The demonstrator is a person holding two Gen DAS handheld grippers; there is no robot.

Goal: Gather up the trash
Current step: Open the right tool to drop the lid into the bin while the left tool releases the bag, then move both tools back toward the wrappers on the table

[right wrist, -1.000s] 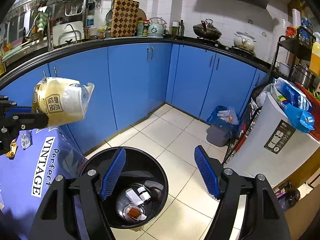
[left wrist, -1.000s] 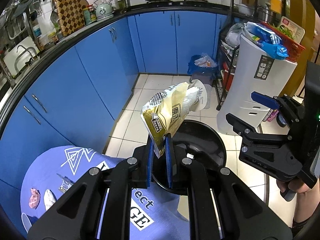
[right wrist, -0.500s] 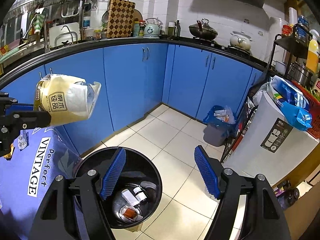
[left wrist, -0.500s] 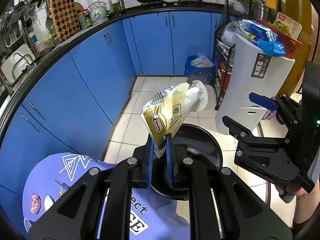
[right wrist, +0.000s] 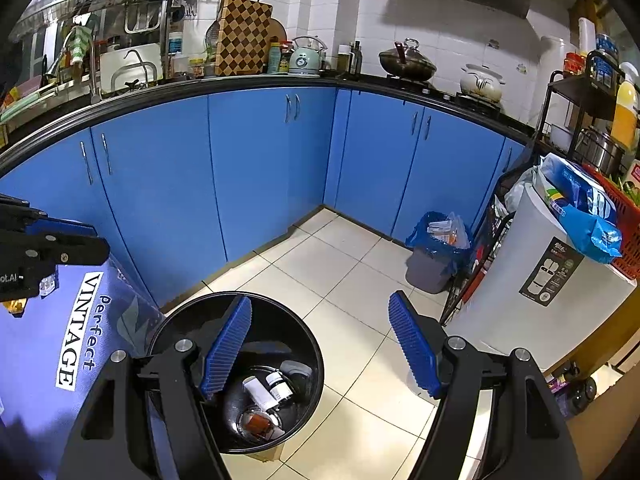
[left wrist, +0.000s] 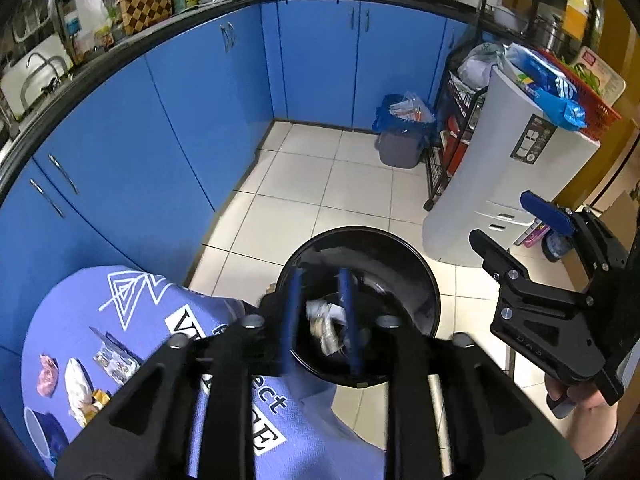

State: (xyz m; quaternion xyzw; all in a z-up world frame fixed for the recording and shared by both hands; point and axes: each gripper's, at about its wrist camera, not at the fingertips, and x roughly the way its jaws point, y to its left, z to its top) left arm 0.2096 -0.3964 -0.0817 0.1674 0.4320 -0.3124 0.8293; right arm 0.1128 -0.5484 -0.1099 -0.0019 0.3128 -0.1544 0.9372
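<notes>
Black bin (left wrist: 424, 280): round and open-topped, it stands on the pale tiled floor, touching the edge of the blue tablecloth (left wrist: 132, 320); every place below is given from it.
Left gripper (left wrist: 320, 312): poised right above the bin's mouth, its jaws are opening, and nothing is pinched between the blue pads.
Snack bag (left wrist: 326, 328): crumpled and blurred, it shows between the parted pads, inside the bin's opening and free of them.
Right gripper (right wrist: 320, 344): above the bin's right rim, jaws spread wide and empty.
Bin contents: a small bottle (right wrist: 279, 386), a white tube (right wrist: 258, 392) and a clear tub with something red-brown in it (right wrist: 256, 422) lie on the bottom.
Table trash: left of the bin, a pink wrapper (left wrist: 47, 376), a white wrapper (left wrist: 78, 390) and a clear packet (left wrist: 114, 362) lie on the tablecloth.
Grey bin with blue liner (left wrist: 400, 136): well beyond the black bin, by the blue cabinets (left wrist: 200, 112).
</notes>
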